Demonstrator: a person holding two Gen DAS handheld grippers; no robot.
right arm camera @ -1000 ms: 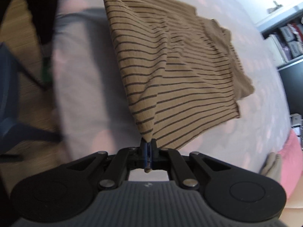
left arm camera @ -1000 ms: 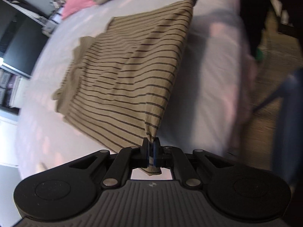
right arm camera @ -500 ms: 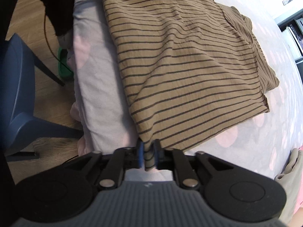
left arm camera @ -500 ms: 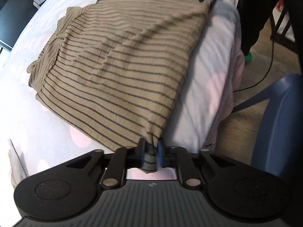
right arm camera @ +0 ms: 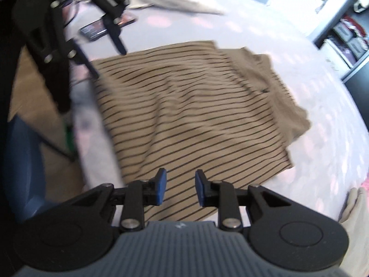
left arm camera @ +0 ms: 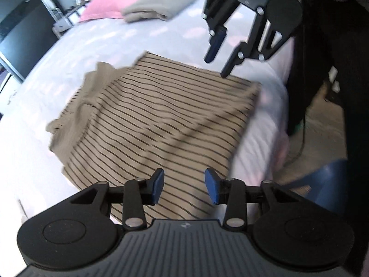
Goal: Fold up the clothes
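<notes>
A tan shirt with thin dark stripes (left arm camera: 150,120) (right arm camera: 191,115) lies folded flat on the pale bed (left arm camera: 76,46), its collar end toward the middle of the bed. My left gripper (left arm camera: 184,185) hangs open just above the shirt's near edge, with nothing between its blue pads. My right gripper (right arm camera: 177,190) is open too, over the opposite edge of the shirt. Each gripper shows in the other's view: the right gripper (left arm camera: 218,67) and the left gripper (right arm camera: 109,63) hover above the far corners, both open.
A pink pillow (left arm camera: 120,0) and a grey folded garment (left arm camera: 156,7) lie at the head of the bed. Another pale garment (right arm camera: 175,0) and a dark card (right arm camera: 101,28) lie on the bed. A blue chair (right arm camera: 20,161) stands on the wooden floor beside the bed. Shelves (right arm camera: 346,32) line the wall.
Both grippers held the shirt's edge stretched between them, laid it down on the bed, then opened and lifted off it. The shirt now lies flat and free.
</notes>
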